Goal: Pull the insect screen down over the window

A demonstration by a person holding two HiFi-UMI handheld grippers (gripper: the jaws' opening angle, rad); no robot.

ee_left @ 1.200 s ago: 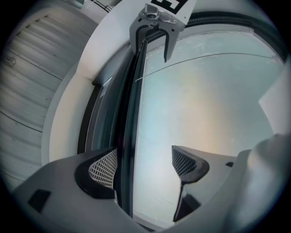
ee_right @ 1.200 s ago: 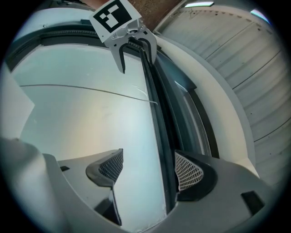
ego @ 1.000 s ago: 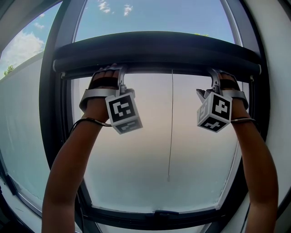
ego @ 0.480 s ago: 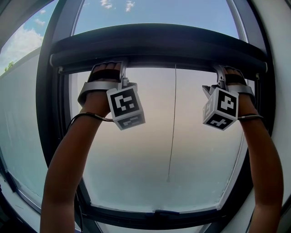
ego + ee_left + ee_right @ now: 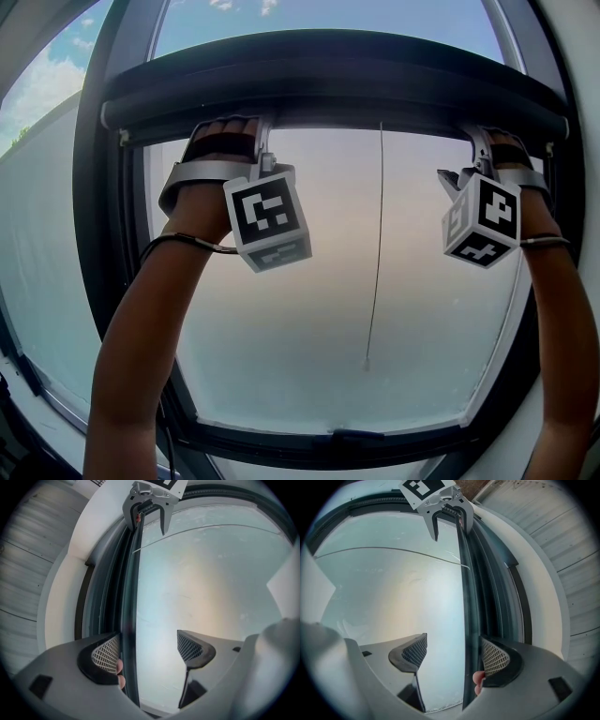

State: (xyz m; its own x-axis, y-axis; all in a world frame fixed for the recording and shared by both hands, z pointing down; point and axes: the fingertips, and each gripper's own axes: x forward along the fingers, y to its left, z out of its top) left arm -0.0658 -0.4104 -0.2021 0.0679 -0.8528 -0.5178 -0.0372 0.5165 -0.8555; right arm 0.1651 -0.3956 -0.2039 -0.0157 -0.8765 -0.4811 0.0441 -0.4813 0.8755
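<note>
We have both grippers up at the screen bar (image 5: 328,89), which sits high across the window, near the top of the frame (image 5: 94,281). The left gripper (image 5: 260,131) meets the bar near its left end and the right gripper (image 5: 478,139) near its right end, well apart.

In the left gripper view the jaws are spread. The bar's edge runs between them, right by the left pad (image 5: 105,654) and clear of the other; we can't tell if it touches. Fingertips (image 5: 120,672) show beside that pad.

The right gripper view mirrors this: jaws spread, bar edge by the right pad (image 5: 496,656), other pad clear.

Neither gripper pinches the bar.

The cord (image 5: 376,244) hangs from mid-bar between the grippers, touching neither. Its end hangs free in front of the pane (image 5: 281,347).
</note>
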